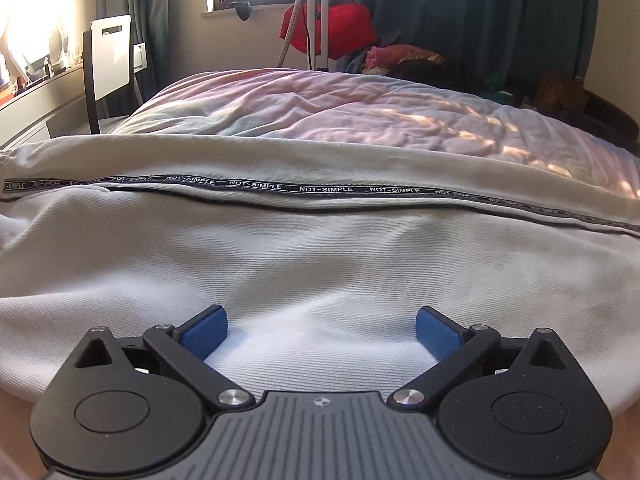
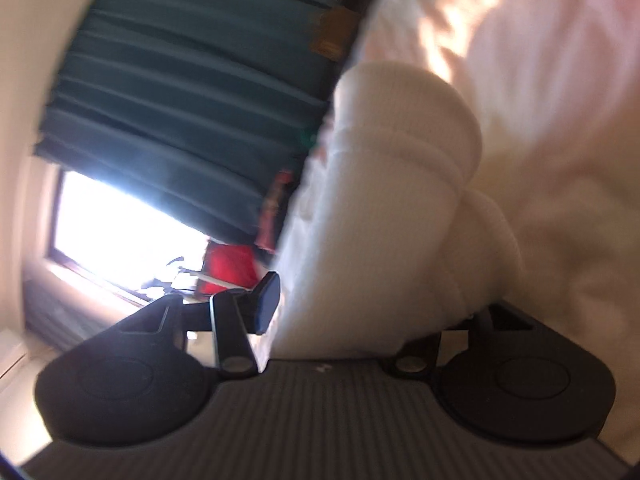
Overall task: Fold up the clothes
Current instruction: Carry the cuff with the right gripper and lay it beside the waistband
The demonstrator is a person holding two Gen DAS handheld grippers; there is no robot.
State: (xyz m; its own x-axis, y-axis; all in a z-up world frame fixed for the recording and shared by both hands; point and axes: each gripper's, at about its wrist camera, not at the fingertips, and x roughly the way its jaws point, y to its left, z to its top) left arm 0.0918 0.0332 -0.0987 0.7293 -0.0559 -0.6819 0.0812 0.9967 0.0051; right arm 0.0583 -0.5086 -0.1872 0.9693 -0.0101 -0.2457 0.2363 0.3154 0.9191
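Observation:
A white garment [image 1: 320, 248] with a black "NOT-SIMPLE" tape [image 1: 320, 189] along one edge lies spread across the near side of the bed [image 1: 320, 108]. My left gripper [image 1: 320, 320] hovers low over it, jaws wide open, with the blue pads [image 1: 206, 330] close to the cloth and nothing pinched between them. The right wrist view is rolled sideways and blurred. In it a thick folded roll of the white garment [image 2: 400, 160] lies between the fingers of my right gripper [image 2: 368, 300]. One blue pad [image 2: 268, 300] stands just off the cloth's edge. The other finger is hidden behind the fabric.
The pale pink bed cover is crumpled and sunlit. A pile of clothes [image 1: 400, 58] sits at the bed's far side, with a red bag [image 1: 340, 28] and a tripod [image 1: 316, 20] behind it. A chair [image 1: 108, 64] stands at the left, and dark teal curtains [image 1: 480, 12] hang beside the window [image 2: 120, 232].

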